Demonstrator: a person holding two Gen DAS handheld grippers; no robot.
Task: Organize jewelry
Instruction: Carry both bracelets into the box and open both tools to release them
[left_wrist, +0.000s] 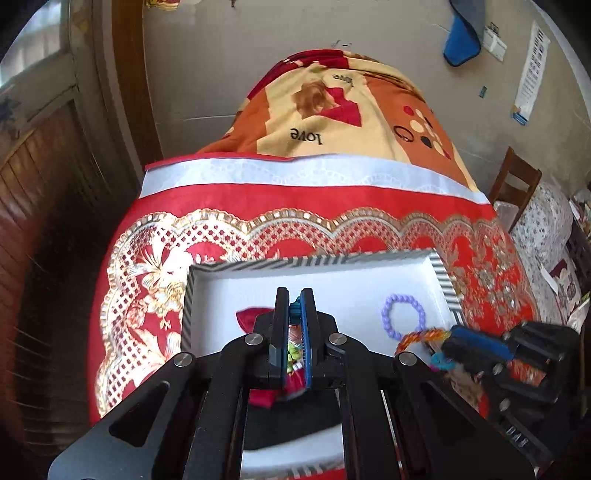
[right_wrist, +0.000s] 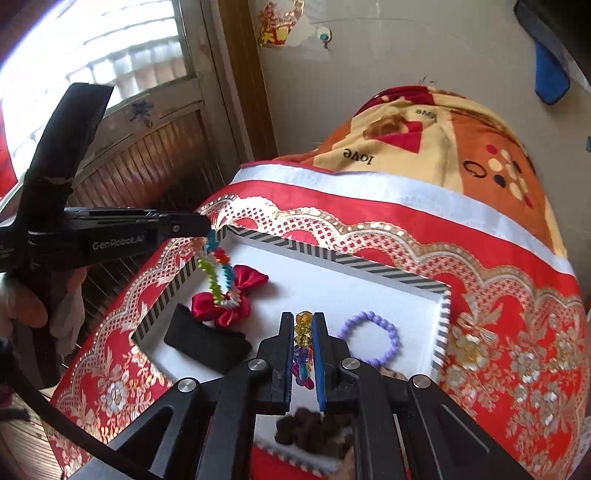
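White cardboard forms the shallow tray (right_wrist: 369, 291), its rim striped black and white, resting on a red tablecloth (right_wrist: 498, 306) patterned in gold and white lace over the table. Inside the tray lie a lilac bead bracelet (right_wrist: 371, 338) toward the right side, a red satin bow (right_wrist: 231, 297) toward the left, a black folded band (right_wrist: 207, 341) just in front of the bow, and a dark brown scrunchie (right_wrist: 314, 430) near the front edge, partly hidden behind the right tool. The left gripper (right_wrist: 205, 227) is clenched on a multicoloured bead bracelet (right_wrist: 218, 275), which dangles from its tips over the tray's left end, its lower loop hanging in front of the bow; from the left wrist view only a teal bit of that strand shows pinched between the blue-edged pads. The right gripper (right_wrist: 303, 328) is clamped on a strand of large clear beads (right_wrist: 303, 349), amber at the top, then purple, pink and teal lower down, held above the tray's middle just left of the lilac bracelet. In the left wrist view the right gripper (left_wrist: 448, 341) appears at the right edge, blurred, with orange beads trailing from it. Behind the table sits a bundle under an orange and cream blanket (left_wrist: 351, 110) printed with "love"
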